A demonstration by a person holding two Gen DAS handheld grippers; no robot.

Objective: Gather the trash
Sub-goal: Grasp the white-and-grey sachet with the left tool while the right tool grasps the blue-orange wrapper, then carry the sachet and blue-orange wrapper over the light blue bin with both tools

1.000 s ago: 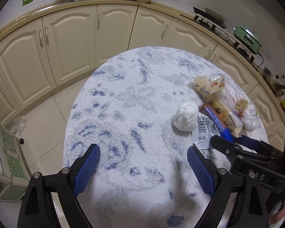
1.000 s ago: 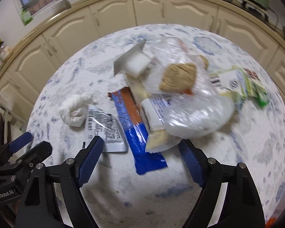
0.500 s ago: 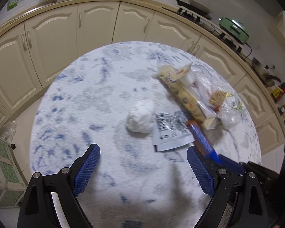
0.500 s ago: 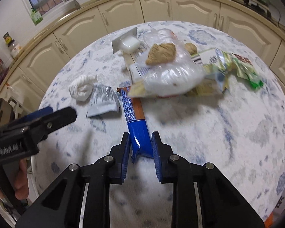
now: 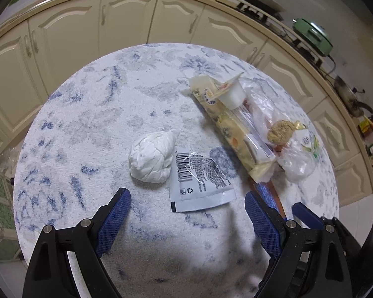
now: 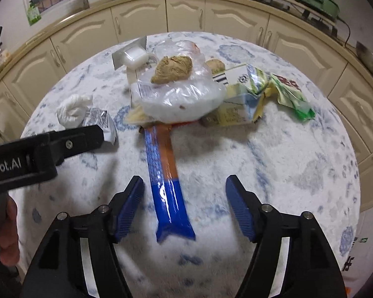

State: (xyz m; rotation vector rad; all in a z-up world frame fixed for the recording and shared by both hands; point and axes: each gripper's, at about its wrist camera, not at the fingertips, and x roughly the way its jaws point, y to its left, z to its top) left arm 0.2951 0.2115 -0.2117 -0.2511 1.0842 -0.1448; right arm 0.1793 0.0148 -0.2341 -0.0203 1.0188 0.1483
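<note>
Trash lies on a round table with a blue-patterned white cloth [image 5: 107,114]. In the left wrist view a crumpled white tissue [image 5: 150,159] touches a silver barcode packet [image 5: 199,183]. My left gripper [image 5: 186,196] hangs open just above the packet's near edge. In the right wrist view a long blue and orange wrapper [image 6: 166,186] lies flat between the fingers of my right gripper [image 6: 184,183]. Its jaws are opening and the pads stand clear of the wrapper. The wrapper's far end is tucked under a clear bag holding a brown lump [image 6: 181,94].
Behind the bag sit a yellow carton [image 6: 236,109], a green wrapper [image 6: 293,96] and a white cup [image 6: 135,57]. My left gripper's finger [image 6: 62,146] crosses the right wrist view, with a person's hand [image 6: 7,236] below it. Cream cabinets [image 5: 126,22] ring the table.
The right gripper shut on the blue wrapper, drew it toward me out of the pile, then spread its jaws again. The left gripper moved across to the tissue and silver packet.
</note>
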